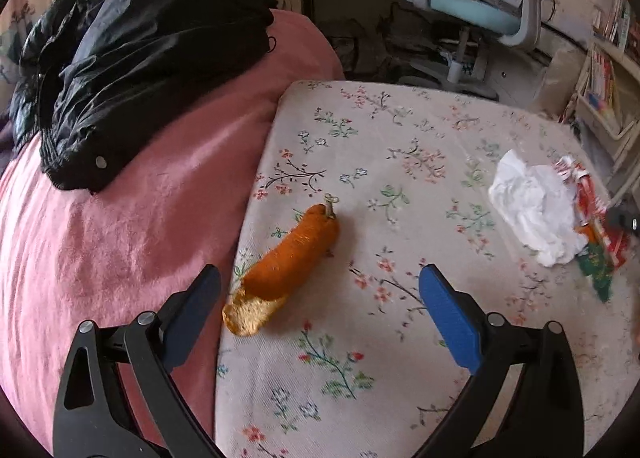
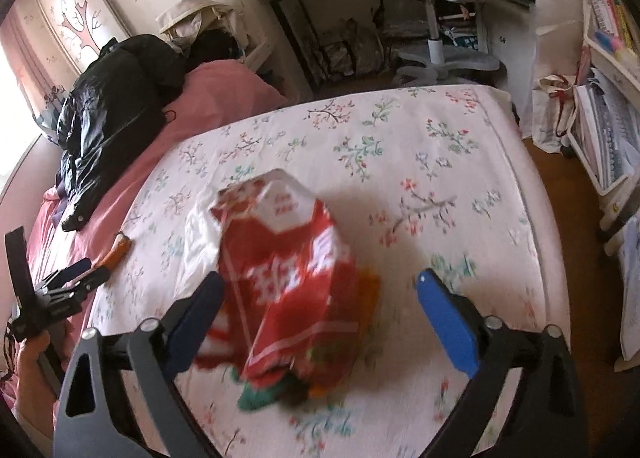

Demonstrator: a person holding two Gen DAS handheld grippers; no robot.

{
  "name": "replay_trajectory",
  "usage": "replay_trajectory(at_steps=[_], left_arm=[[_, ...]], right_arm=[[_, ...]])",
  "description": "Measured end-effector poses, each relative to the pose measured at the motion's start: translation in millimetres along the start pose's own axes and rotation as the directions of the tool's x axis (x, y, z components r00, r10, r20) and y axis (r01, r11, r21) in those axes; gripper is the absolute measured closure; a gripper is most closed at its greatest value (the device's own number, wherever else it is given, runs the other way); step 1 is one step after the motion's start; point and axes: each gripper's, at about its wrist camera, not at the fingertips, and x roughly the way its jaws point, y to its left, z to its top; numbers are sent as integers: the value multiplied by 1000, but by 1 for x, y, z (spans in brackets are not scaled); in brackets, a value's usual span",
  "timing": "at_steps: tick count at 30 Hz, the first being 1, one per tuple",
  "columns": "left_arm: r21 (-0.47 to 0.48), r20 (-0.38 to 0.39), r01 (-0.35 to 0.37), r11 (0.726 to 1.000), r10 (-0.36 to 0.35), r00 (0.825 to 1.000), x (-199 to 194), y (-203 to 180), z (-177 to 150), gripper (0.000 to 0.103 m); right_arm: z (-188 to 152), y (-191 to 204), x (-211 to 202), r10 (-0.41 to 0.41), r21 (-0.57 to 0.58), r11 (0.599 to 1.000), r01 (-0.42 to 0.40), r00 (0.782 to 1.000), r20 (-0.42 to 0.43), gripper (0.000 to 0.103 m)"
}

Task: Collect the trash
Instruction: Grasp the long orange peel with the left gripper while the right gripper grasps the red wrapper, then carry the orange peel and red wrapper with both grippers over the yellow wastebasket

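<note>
- Left wrist view: your left gripper [image 1: 320, 290] stood wide and empty over the orange peel [image 1: 288, 262] at the floral sheet [image 1: 400, 129] edge, beside the pink blanket [image 1: 120, 217].
- Crumpled white tissue [image 1: 528, 205] lay to the right.
- Right wrist view: your right gripper [image 2: 320, 294] gaped around the red snack wrapper [image 2: 288, 274], pads not pressing it.

My left gripper [image 1: 320, 286] tilts downward, jaws spread wide. My right gripper [image 2: 320, 294] tilts down too, jaws apart. My left hand [image 2: 30, 354] grips its handle.
</note>
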Motion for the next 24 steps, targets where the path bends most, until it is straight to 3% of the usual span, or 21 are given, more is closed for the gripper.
replay_trajectory(at_steps=[4,8,9,10,12,17,24], left_arm=[[46,-25,-43,998,44,999,16,-7,2,14],[37,-31,-3,999,4,999,27,-11,3,27],[38,-29,-1,999,3,1000,26,-12,4,37],[38,-24,12,999,-11,1000,25,-12,6,45],[18,-28,37,999,-36,999,24,-11,8,82],[-89,-35,222,971,-226,974,19,-9,8,86],[-95,38,364,927,-362,931,-12,-23,5,86]], right_arm=[[6,-9,16,40,29,999,-39,998,-52,26],[11,-4,19,51,-13,999,-52,996,-76,33],[12,-4,18,50,-22,998,-52,995,-83,38],[13,-5,19,64,-20,998,-66,994,-85,53],[13,-13,22,162,36,987,-159,981,-105,74],[14,-30,14,268,152,955,-256,961,-63,83],[18,-33,-26,369,184,909,-375,927,64,84]])
